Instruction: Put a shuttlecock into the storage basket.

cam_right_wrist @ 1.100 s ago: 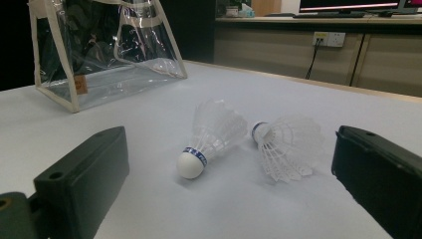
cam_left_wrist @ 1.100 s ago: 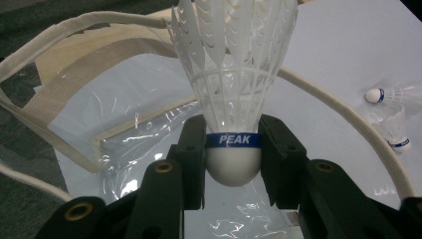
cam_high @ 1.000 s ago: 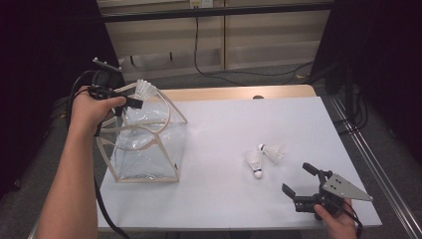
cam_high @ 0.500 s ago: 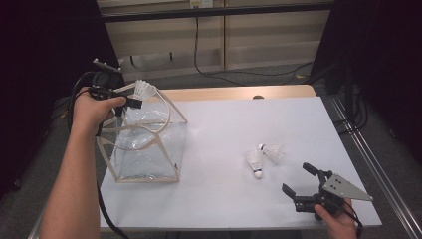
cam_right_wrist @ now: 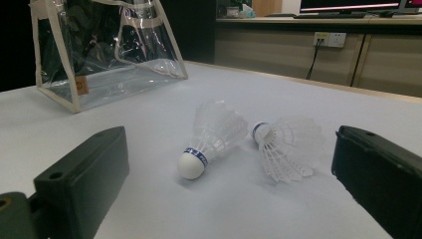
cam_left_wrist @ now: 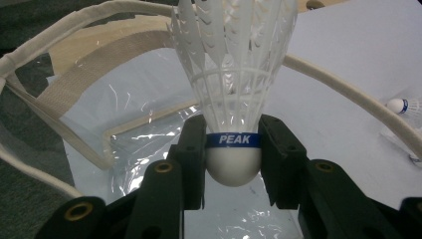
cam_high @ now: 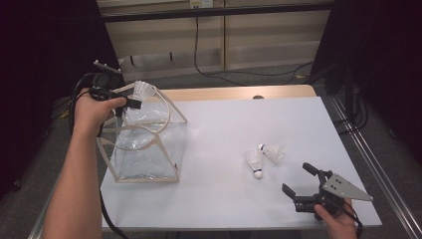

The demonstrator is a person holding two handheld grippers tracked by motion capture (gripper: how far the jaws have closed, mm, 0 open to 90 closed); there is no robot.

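Over by the counter's left edge, the left claw pinches a white shuttlecock by its cork, one pad pressed on each side of the blue band, feathers pointing away from the hand. It hangs just above the open mouth of the clear bag, between the bag's cream handles. Near the front right corner the right claw rests low with its jaws wide and nothing between them, aimed at two more shuttlecocks lying side by side, touching.
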